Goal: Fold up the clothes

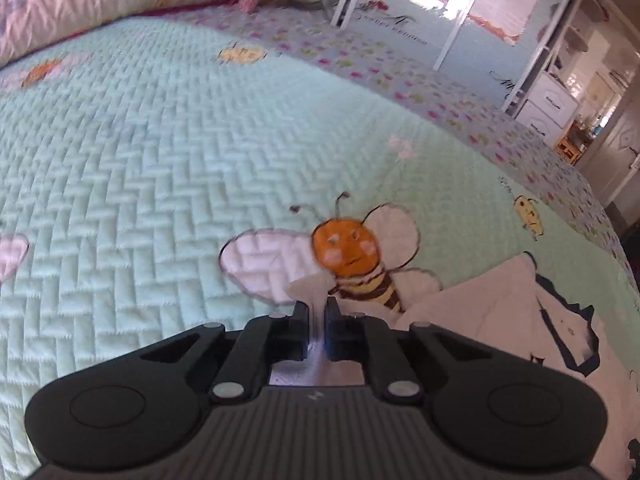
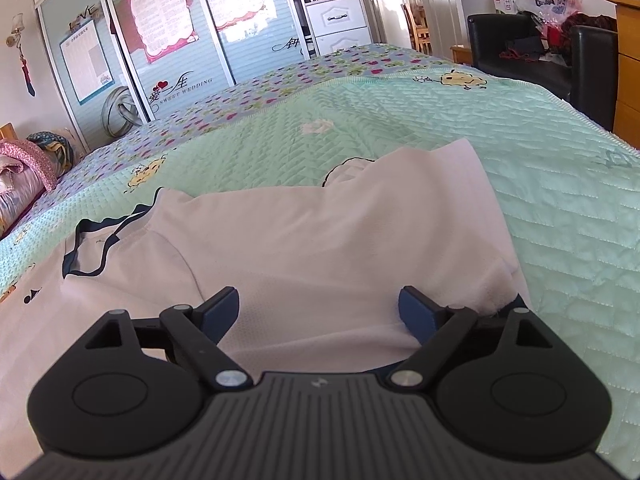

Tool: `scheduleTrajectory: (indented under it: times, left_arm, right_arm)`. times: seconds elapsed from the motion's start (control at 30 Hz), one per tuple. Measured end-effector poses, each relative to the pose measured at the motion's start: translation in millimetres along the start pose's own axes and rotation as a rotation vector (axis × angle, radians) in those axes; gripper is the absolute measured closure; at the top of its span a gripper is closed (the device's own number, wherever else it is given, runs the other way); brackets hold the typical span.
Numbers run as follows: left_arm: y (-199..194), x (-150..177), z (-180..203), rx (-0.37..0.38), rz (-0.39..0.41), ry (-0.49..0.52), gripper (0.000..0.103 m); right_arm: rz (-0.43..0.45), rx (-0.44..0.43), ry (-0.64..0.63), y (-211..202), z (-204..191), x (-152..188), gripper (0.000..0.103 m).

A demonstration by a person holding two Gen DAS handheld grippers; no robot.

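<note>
We hold the left gripper pinched on a thin fold of the white shirt, lifted just in front of the bee print on the green quilt. Our right gripper hangs released, its blue-padded fingers spread wide over the shirt's near part. The shirt lies on the quilt, partly folded over itself, its dark-trimmed collar to the left of that gripper. Beyond the quilt's flowered border stands a wardrobe with pink posters, and past the quilt's far corner a black armchair.
</note>
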State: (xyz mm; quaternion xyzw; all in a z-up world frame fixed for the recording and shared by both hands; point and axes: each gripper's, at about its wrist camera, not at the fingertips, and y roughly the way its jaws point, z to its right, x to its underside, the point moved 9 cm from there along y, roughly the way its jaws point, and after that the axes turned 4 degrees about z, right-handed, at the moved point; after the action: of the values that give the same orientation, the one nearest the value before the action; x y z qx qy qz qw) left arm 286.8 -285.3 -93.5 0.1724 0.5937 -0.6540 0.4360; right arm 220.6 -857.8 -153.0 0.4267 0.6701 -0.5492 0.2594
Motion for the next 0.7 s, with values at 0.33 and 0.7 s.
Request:
scheduleTrajectory:
  times: [0.33,0.7]
  left_arm:
    - [-31.9,-48.0,72.8,-0.056,0.242,0.347,0.096]
    - [-49.2,48.3,177.4,0.192,0.143,0.693,0.087]
  right_arm:
    - [0.0,0.016,-0.028,0.6,-1.7,1.1,0.015]
    - [0.004,0.002,-0.008,-0.4,-1.0,1.1,0.014]
